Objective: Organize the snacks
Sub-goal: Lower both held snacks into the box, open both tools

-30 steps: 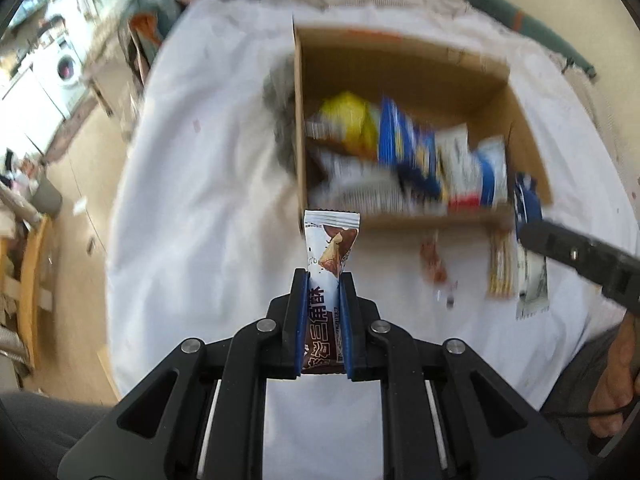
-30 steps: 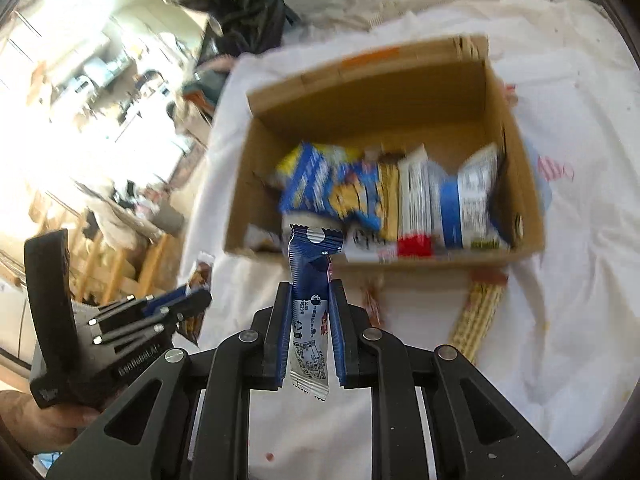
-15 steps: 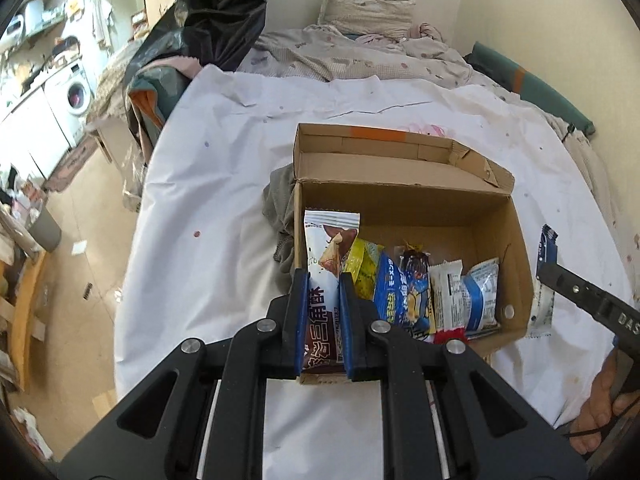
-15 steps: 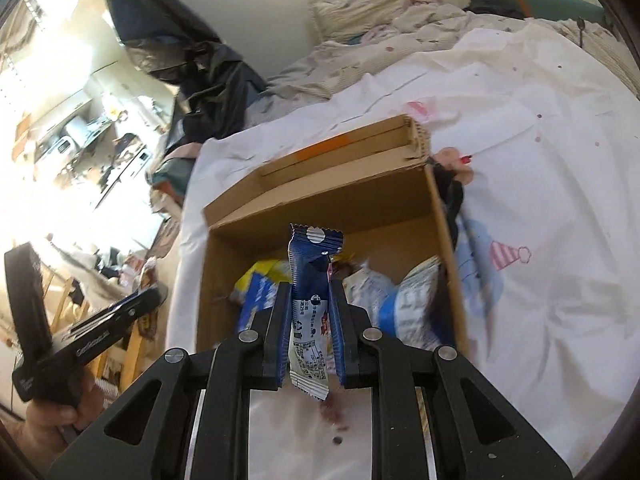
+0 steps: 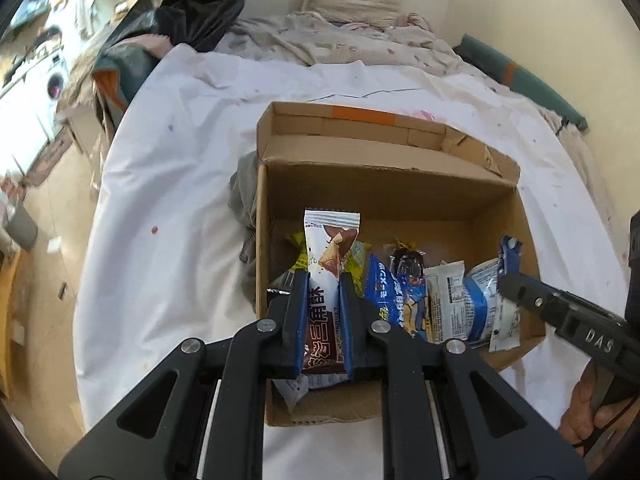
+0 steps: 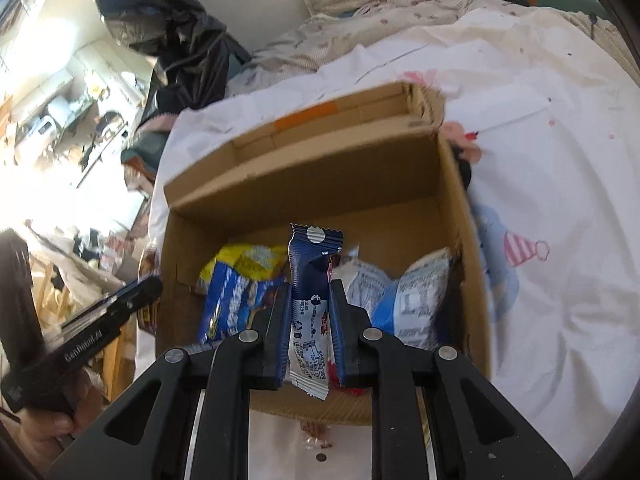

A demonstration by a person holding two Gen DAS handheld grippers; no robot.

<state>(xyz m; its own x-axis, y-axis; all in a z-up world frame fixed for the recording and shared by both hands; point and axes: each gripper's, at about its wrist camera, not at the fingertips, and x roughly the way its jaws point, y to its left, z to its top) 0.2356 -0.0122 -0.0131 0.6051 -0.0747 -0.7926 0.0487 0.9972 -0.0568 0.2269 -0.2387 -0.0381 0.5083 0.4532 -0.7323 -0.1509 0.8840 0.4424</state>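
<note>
An open cardboard box (image 5: pixel 420 188) sits on a white sheet and holds several upright snack packets (image 5: pixel 404 296). My left gripper (image 5: pixel 323 280) is shut on a brown and white snack bar (image 5: pixel 330 248), held over the box's left half. My right gripper (image 6: pixel 310 286) is shut on a dark blue snack bar (image 6: pixel 310 272), held over the middle of the box (image 6: pixel 320 176). The right gripper also shows at the right of the left wrist view (image 5: pixel 568 316), over the box's right side. The left gripper shows at the left edge of the right wrist view (image 6: pixel 100 320).
The white sheet (image 5: pixel 172 200) covers a bed with crumpled bedding (image 5: pixel 344 36) at the far end. A black bag (image 5: pixel 192 4) lies at the far left. A grey cloth (image 5: pixel 244 196) lies against the box's left wall. Crumbs lie on the sheet in front of the box (image 6: pixel 320 446).
Both grippers have moved forward from in front of the box to over its inside, each still holding its snack bar.
</note>
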